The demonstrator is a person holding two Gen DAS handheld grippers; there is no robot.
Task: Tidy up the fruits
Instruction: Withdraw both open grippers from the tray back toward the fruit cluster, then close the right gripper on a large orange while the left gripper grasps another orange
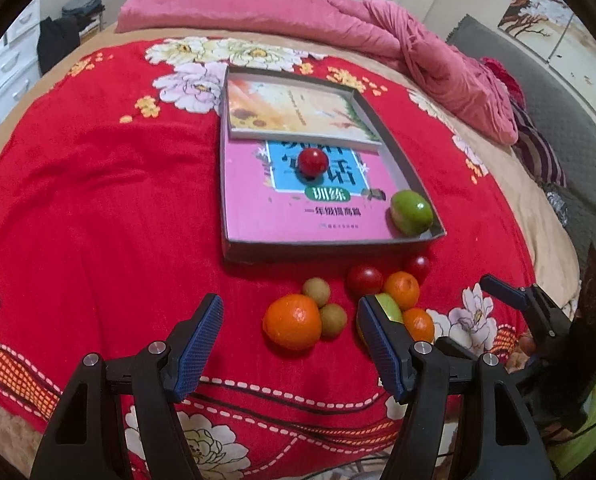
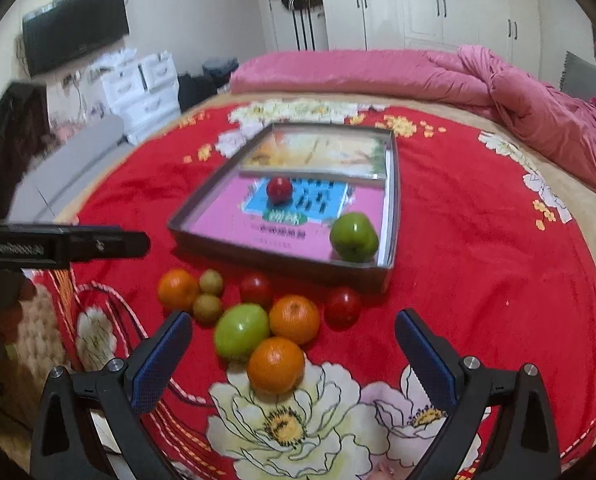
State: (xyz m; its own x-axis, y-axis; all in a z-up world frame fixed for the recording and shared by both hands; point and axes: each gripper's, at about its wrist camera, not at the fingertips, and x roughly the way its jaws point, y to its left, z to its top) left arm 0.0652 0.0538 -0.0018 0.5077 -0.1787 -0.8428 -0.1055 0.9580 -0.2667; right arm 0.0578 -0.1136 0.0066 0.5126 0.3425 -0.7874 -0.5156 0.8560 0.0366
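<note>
Fruits lie in a loose cluster on the red floral blanket [image 2: 478, 264], just before the near wall of the shallow grey box [image 2: 394, 184]: three oranges [image 2: 275, 364], a green apple [image 2: 241, 332], two red tomatoes [image 2: 342, 306] and two small brownish fruits [image 2: 207, 309], several touching. Inside the box a tomato [image 1: 313, 162] sits on a pink book [image 1: 257, 204] and another green apple [image 1: 412, 213] rests in the near right corner. The left gripper [image 1: 289, 340] hangs over the cluster's left end, jaws released and empty; the right gripper [image 2: 293, 354] likewise over its right. Open blanket lies all round; a pink quilt [image 2: 518, 88] is bunched at the bed's far edge, white wardrobes [image 2: 438, 4] beyond
</note>
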